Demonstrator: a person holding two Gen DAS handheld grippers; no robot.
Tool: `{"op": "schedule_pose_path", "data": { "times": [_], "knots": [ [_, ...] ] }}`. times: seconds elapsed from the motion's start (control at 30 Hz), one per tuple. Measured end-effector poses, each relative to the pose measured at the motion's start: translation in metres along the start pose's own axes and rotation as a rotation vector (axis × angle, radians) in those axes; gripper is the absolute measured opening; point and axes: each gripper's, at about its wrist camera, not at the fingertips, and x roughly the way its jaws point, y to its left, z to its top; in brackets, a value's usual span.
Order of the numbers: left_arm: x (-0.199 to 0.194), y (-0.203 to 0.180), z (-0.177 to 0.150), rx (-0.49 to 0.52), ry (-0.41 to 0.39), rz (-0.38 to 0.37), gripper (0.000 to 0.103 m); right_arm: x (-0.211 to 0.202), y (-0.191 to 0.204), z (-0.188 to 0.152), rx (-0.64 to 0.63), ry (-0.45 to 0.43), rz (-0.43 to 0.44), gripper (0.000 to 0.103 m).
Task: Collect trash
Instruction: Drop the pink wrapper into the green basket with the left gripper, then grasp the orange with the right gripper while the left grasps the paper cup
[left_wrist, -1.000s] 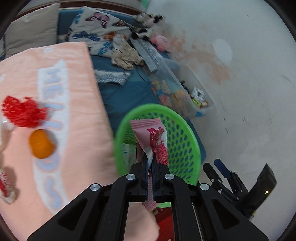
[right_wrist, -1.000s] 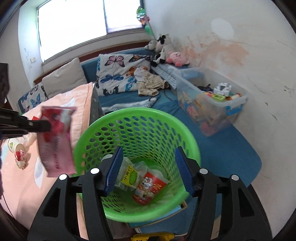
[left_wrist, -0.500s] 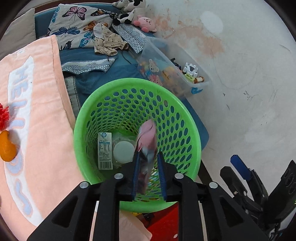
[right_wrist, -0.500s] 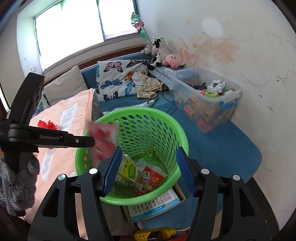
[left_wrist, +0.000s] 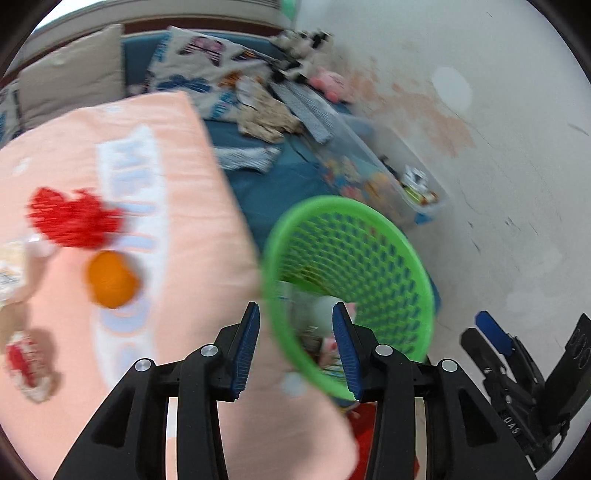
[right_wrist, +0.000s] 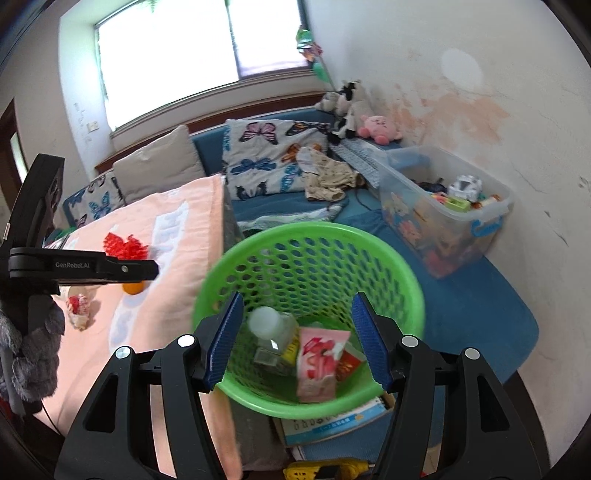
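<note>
The pink wrapper (right_wrist: 320, 363) lay inside the green basket (right_wrist: 413, 295), at 5 o'clock of the basket floor in the right wrist view, resting against a red packet (right_wrist: 349, 363) and beside a clear bottle with a white cap (right_wrist: 271, 328). In the left wrist view the basket (left_wrist: 417, 266) stood at 3 o'clock of the frame, with its contents blurred. The left hand-held gripper (left_wrist: 295, 350) was empty, its jaws spread apart, one blue pad (left_wrist: 245, 350) over the peach towel (left_wrist: 177, 184) and the other over the basket rim. The right hand-held gripper (right_wrist: 299, 339) was also empty with its jaws spread wide, framing the basket interior. The left gripper body also appeared in the right wrist view at 9 o'clock (right_wrist: 81, 268). On the towel lay an orange fruit (left_wrist: 110, 278), a red mesh piece (left_wrist: 74, 218) at its 11 o'clock, and a red-and-white wrapper (left_wrist: 29, 365) at its 7 o'clock. Printed booklets (right_wrist: 332, 424) lay beneath the basket. At 2 o'clock of the basket stood a clear toy bin (right_wrist: 443, 210), against the wall. Butterfly cushions (right_wrist: 269, 162) and plush toys (right_wrist: 376, 127) sat at 12 o'clock on the blue sofa (right_wrist: 480, 306).
</note>
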Motion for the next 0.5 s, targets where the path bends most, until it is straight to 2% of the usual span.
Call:
{"op": "schedule_pose_path", "data": {
  "times": [0.3,0.5],
  "knots": [
    [-0.053,0.085,-0.008,-0.135,-0.097,0.138,0.039,0.021,0.060,0.014,-0.109,0.023,0.100,0.062],
    [-0.082,0.138,-0.015,-0.234,-0.130,0.223,0.039,0.044,0.107,0.018,-0.193,0.055,0.172,0.062]
  ]
}}
